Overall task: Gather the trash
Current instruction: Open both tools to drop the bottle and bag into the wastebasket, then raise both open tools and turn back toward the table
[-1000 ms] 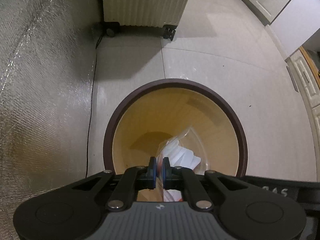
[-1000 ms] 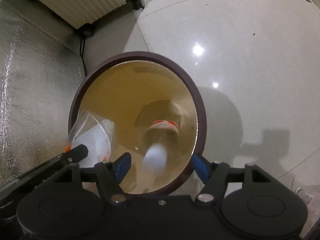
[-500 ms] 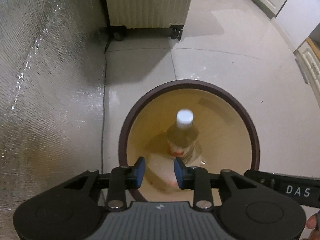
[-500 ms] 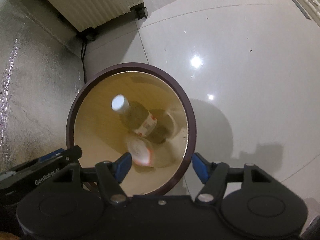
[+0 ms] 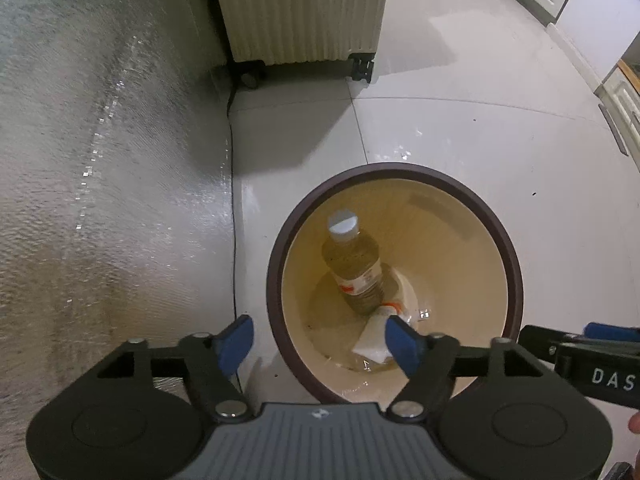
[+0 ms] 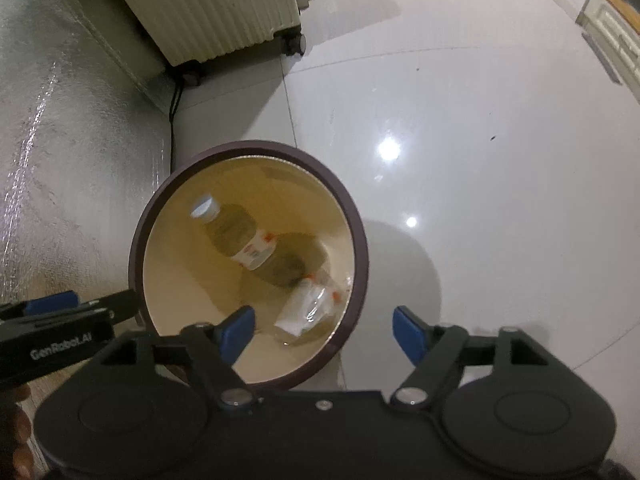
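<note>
A round bin with a dark brown rim (image 5: 276,272) (image 6: 360,240) and a cream inside stands on the pale tiled floor. In it leans a plastic bottle (image 5: 354,268) (image 6: 244,240) with a white cap and an orange-and-white label. A clear plastic bag holding white paper (image 5: 374,340) (image 6: 308,308) lies at the bottom beside it. My left gripper (image 5: 320,344) hovers above the bin's near left rim, jaws opening, nothing between them. My right gripper (image 6: 324,330) hangs above the bin's near right rim, jaws also opening and empty. Each gripper shows at the edge of the other's view.
A silvery foil-covered wall (image 5: 100,200) (image 6: 60,160) runs along the left, with a thin black cable (image 5: 231,216) at its foot. A ribbed cream heater on castors (image 5: 300,8) (image 6: 224,4) stands behind the bin. White cabinets (image 5: 616,92) line the far right.
The left gripper let go of the plastic bag, which fell into the bin, and its jaws spread wide. The bottle dropped from the right gripper and settled. Both grippers rose.
</note>
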Tool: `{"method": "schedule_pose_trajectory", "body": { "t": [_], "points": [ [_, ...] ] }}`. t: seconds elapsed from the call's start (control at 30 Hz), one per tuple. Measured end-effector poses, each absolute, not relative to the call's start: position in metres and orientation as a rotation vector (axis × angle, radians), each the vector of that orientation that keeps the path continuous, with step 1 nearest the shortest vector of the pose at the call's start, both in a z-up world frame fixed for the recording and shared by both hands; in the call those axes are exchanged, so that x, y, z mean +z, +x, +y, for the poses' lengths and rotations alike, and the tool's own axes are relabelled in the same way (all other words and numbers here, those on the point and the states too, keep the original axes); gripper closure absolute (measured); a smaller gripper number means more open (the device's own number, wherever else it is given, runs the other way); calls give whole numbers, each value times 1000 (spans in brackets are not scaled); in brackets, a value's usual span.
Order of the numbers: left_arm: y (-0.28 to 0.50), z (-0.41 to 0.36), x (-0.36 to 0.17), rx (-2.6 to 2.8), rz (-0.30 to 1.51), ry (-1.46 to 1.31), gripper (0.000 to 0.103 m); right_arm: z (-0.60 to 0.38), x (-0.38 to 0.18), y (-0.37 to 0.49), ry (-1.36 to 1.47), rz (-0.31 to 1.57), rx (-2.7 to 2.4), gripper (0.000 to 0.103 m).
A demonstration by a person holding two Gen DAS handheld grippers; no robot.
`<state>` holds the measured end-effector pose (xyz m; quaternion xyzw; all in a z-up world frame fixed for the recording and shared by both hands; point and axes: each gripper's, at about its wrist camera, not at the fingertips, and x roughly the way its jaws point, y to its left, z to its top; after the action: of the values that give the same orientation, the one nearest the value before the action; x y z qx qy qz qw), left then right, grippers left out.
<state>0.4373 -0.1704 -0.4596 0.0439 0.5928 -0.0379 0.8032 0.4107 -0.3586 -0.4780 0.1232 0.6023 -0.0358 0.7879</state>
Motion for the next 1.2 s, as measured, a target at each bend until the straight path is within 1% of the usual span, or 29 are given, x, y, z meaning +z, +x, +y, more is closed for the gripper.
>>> {"method": "schedule_pose_trajectory", "body": {
  "t": [0.13,0.33,0.37,0.4,0.43,0.63,1.0,1.2],
  "points": [
    [429,-167,-449,-58,1259,100,15,-361,-469,406,237,1284,-94,15],
    [415,-160,-432,-44,1241,105,6,-358,-456,392,206,1243,-79,9],
    [412,-159,-429,-39,1237,104,5,-358,-454,389,199,1237,-74,7],
    [409,-158,-427,-34,1236,105,4,-357,-453,386,193,1235,-72,3],
    [407,-157,-425,-27,1238,108,2,-358,-452,383,186,1237,-70,2],
    [392,-149,-414,4,1242,118,0,-359,-439,366,143,1227,-107,0],
    [351,-135,-379,1,1231,104,0,-367,-405,315,180,1198,-160,0],
    [323,-141,-352,-34,1200,114,0,-372,-363,282,156,1127,-171,0]
  ]
}}
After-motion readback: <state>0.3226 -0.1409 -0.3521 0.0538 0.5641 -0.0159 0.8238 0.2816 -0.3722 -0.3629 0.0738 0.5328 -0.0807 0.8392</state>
